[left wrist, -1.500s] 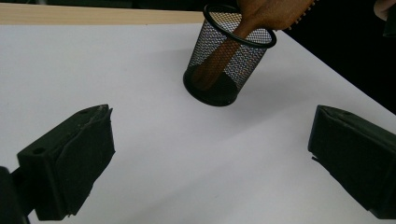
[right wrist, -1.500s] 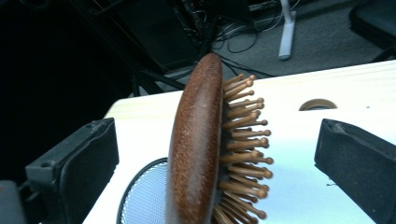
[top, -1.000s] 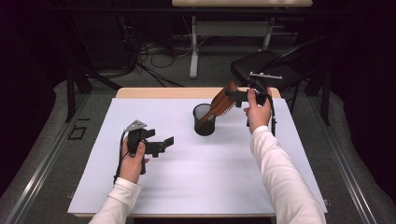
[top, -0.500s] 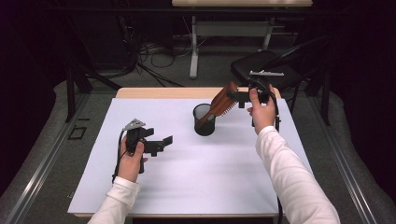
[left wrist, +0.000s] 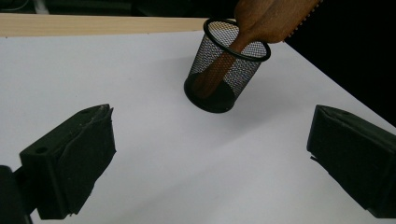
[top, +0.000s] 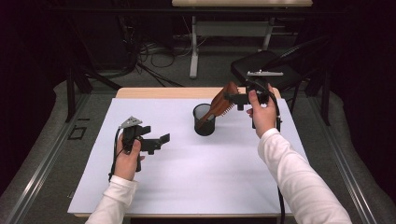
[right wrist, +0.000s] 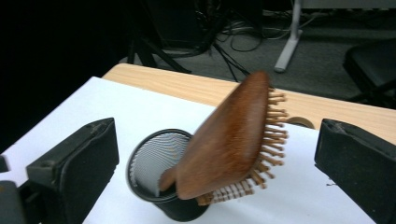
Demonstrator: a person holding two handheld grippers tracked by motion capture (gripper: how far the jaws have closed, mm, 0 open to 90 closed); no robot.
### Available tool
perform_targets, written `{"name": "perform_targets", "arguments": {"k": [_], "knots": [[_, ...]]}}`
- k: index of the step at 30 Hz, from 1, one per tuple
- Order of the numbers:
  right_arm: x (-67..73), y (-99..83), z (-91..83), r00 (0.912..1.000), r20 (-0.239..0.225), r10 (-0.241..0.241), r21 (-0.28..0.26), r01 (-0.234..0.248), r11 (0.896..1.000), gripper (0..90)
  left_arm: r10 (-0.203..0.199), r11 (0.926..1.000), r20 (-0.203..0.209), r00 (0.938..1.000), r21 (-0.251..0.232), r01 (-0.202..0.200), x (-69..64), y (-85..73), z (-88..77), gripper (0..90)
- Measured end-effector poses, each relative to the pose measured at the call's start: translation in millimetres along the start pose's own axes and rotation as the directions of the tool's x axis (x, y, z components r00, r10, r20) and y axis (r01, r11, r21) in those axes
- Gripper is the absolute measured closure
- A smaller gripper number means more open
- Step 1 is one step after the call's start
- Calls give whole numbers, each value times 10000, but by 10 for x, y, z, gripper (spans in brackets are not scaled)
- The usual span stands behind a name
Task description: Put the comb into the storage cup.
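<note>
A: Item, brush [top: 223,103]: handle standing in cup [top: 204,120], head leaning toward 2 o'clock.
B: Right gripper [top: 238,97]?
A: Jaws now spreading wide, backing off; release looks done. Left gripper [top: 161,139] idling wide at 8 o'clock.

White sheet [top: 187,177] spread over wooden table [top: 159,92], bare wood strip exposed along far edge. Beyond it, grey carpet [top: 154,77] strewn with loose black cables [top: 154,60]. White desk leg [top: 194,49] standing upright on floor, pale desktop [top: 240,3] above. Black chair [top: 266,65] just past far right corner of table. Metal rails [top: 37,163] running along both sides. Dark stand leg [top: 70,88] at far left. Background mostly in shadow.
</note>
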State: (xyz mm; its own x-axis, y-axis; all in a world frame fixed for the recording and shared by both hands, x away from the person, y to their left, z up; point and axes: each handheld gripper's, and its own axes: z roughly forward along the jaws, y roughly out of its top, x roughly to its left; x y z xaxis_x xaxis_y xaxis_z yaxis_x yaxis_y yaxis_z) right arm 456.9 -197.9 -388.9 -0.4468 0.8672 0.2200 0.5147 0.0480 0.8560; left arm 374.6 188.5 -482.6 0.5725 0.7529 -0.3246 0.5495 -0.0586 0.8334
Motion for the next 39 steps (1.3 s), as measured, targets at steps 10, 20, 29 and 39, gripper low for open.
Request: {"name": "perform_targets", "arguments": {"k": [10,20,29,39], "knots": [[124,-57,-106,9988,-395,-293,80,297,9995,0,-35,9999,-29,10000,-113,34,7,41,-60,10],[108,-147,-263,9987,-413,-292,52,294,9996,0,141,9999,-93,9999,-91,-142,-26,61,-107,10],[103,-280,-380,9963,-836,-181,-205,165,9997,0,117,9997,-132,9998,-235,-120,-32,70,-190,10],[184,-528,-536,9939,-1032,-400,-144,387,9991,0,178,9992,-110,9998,-369,-182,-56,100,-263,10]]}}
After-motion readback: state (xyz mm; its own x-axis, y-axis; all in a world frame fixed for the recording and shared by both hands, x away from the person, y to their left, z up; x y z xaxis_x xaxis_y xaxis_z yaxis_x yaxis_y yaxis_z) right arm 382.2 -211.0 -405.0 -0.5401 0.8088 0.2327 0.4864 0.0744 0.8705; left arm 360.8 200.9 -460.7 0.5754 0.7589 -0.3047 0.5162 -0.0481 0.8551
